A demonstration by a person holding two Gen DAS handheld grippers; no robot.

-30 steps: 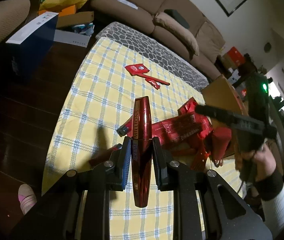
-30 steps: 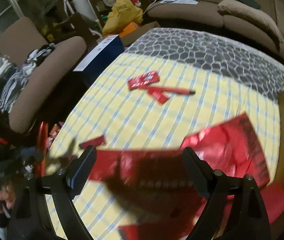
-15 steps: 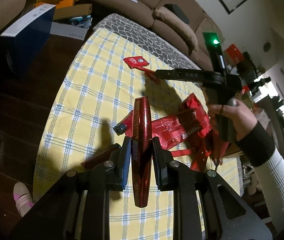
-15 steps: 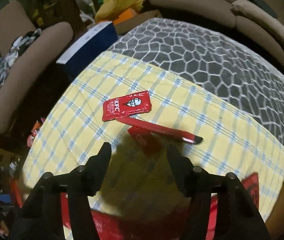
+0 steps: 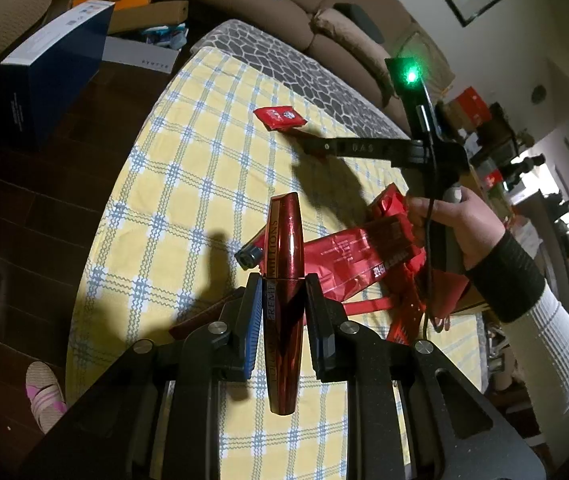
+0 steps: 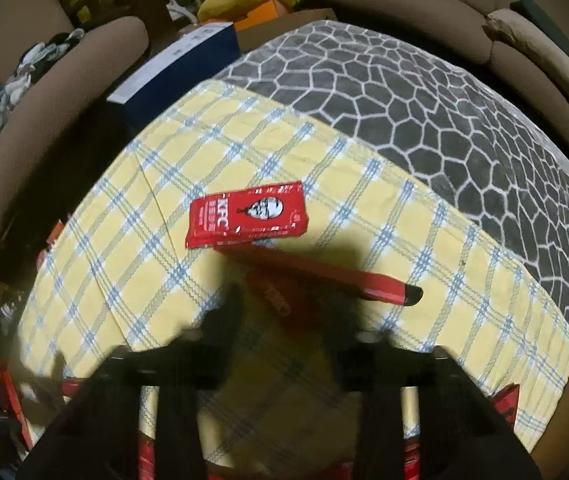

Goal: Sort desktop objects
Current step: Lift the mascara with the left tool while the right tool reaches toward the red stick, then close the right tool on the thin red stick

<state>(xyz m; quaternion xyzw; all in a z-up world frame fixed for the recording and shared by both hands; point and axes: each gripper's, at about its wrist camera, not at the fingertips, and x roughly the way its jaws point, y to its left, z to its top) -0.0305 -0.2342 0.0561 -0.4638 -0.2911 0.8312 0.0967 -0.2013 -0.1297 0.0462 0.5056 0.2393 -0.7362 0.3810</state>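
The left gripper [image 5: 283, 312] has its jaws clamped on the red mascara tube [image 5: 285, 276], held above the checked cloth on the counter [image 5: 188, 184]. The right gripper [image 6: 284, 320] has just been closing its jaws after crossing from the red packaging [image 5: 364, 256] to the far group, a ketchup sachet [image 6: 246, 214] and a red pen [image 6: 324, 276]. Blur and shadow hide its tips, so I cannot tell whether they grip anything, perhaps a small red packet [image 6: 280, 296].
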